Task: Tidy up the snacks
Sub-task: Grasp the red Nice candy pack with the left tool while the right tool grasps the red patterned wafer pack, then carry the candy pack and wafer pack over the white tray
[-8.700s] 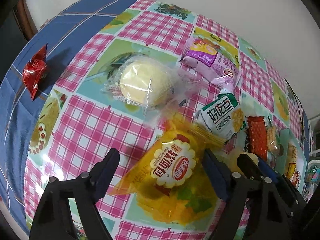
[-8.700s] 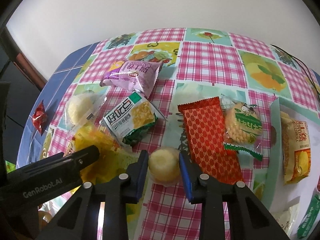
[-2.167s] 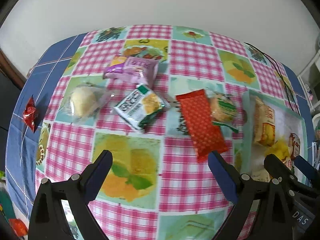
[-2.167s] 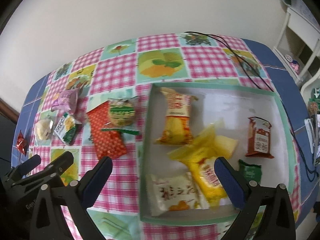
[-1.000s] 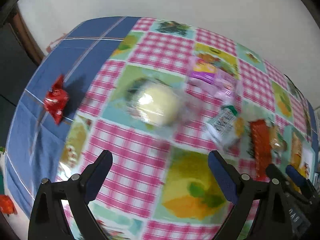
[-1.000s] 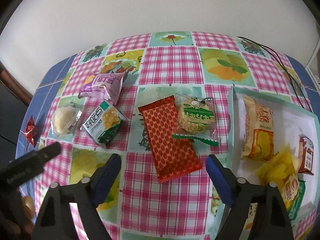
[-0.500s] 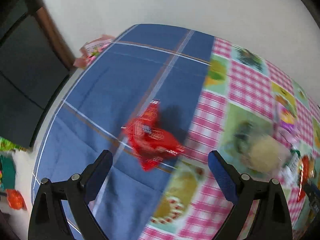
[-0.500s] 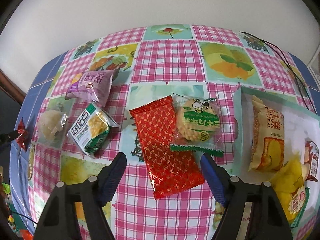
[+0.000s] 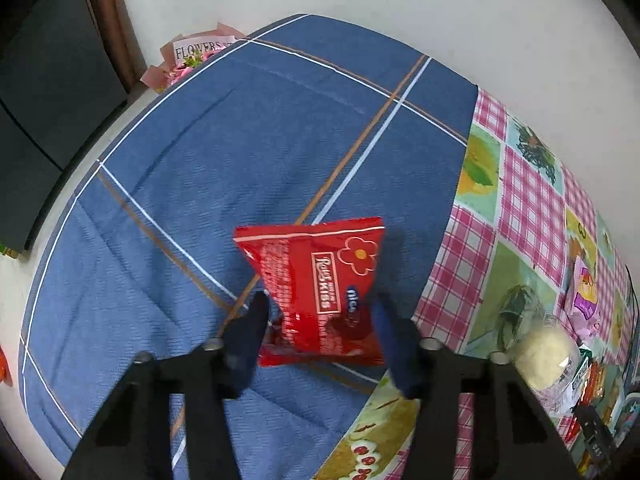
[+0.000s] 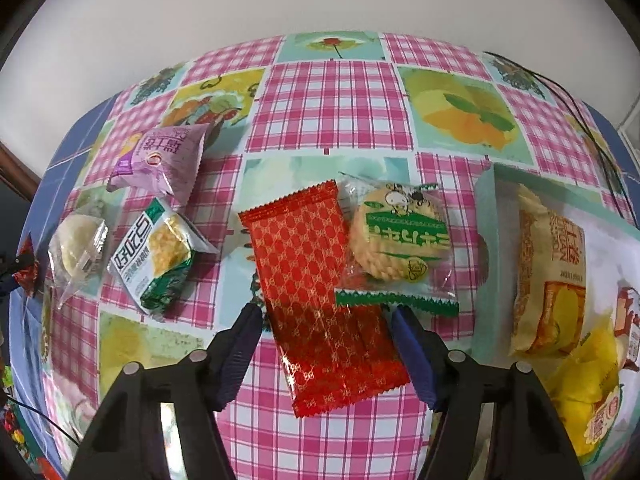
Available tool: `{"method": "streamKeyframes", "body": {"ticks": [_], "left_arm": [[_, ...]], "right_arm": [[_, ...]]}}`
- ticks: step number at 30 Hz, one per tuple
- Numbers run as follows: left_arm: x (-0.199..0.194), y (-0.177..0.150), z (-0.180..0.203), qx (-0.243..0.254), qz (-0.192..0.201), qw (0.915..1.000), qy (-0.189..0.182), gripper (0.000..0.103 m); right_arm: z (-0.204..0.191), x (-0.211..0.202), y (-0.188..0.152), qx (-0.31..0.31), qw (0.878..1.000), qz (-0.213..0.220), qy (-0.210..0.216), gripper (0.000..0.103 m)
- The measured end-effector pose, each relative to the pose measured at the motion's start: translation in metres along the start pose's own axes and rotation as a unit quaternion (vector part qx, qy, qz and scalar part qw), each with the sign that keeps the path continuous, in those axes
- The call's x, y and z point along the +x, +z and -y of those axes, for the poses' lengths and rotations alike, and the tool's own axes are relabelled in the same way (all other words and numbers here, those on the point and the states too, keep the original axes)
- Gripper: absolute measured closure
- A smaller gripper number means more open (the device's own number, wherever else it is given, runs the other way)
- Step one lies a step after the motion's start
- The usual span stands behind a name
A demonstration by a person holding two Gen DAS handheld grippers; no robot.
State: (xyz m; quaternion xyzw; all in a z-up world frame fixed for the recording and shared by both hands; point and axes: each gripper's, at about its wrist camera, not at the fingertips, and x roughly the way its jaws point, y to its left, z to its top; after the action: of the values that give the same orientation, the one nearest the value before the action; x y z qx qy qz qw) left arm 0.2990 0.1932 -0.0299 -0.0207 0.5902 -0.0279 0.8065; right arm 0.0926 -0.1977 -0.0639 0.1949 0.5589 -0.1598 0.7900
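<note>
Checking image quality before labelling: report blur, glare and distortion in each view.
Left wrist: strong fisheye bending, the gripper's near fingertips soft, red snack packet print readable, a dark shadow to its right. Right wrist: sharp overall, same curved edges, glare on the long red wrapper and the round cracker pack.
</note>
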Motion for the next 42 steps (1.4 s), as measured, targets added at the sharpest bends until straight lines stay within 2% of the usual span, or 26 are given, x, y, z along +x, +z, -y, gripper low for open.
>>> {"method": "streamKeyframes", "body": {"ticks": [7, 17, 23, 25, 26, 32, 37, 42], "left_arm": [[-0.011, -0.007, 0.023, 0.034, 0.008, 0.9994, 0.007, 0.070], [-0.028, -0.038, 0.055, 0.054, -0.007, 0.9985, -0.004, 0.072], [-0.050, -0.062, 0.075, 0.056, -0.003, 0.9984, -0.012, 0.072], [-0.057, -0.072, 0.085, 0.058, -0.002, 0.9982, -0.017, 0.076], [-0.061, -0.077, 0.091, 0.059, -0.002, 0.9980, -0.021, 0.080], [-0.080, -0.107, 0.132, 0.079, -0.004, 0.9960, -0.042, 0.081], [-0.090, -0.123, 0.150, 0.091, -0.006, 0.9954, -0.030, 0.081], [-0.090, -0.116, 0.146, 0.093, 0.002, 0.9956, 0.000, 0.079]], "right_arm": [[-0.010, 0.001, 0.004, -0.013, 1.000, 0.004, 0.003, 0.044], [-0.025, -0.006, -0.011, -0.045, 0.999, 0.009, -0.018, 0.054], [-0.021, -0.015, -0.025, -0.036, 0.999, -0.004, 0.007, 0.057], [-0.019, -0.021, -0.031, -0.028, 0.999, -0.007, 0.019, 0.057], [-0.017, -0.026, -0.033, -0.025, 0.999, -0.006, 0.026, 0.057], [-0.006, -0.060, -0.043, -0.017, 0.998, 0.015, 0.051, 0.057], [0.008, -0.088, -0.055, -0.006, 0.998, 0.027, 0.061, 0.057], [0.028, -0.105, -0.067, 0.011, 0.997, 0.028, 0.071, 0.057]]}}
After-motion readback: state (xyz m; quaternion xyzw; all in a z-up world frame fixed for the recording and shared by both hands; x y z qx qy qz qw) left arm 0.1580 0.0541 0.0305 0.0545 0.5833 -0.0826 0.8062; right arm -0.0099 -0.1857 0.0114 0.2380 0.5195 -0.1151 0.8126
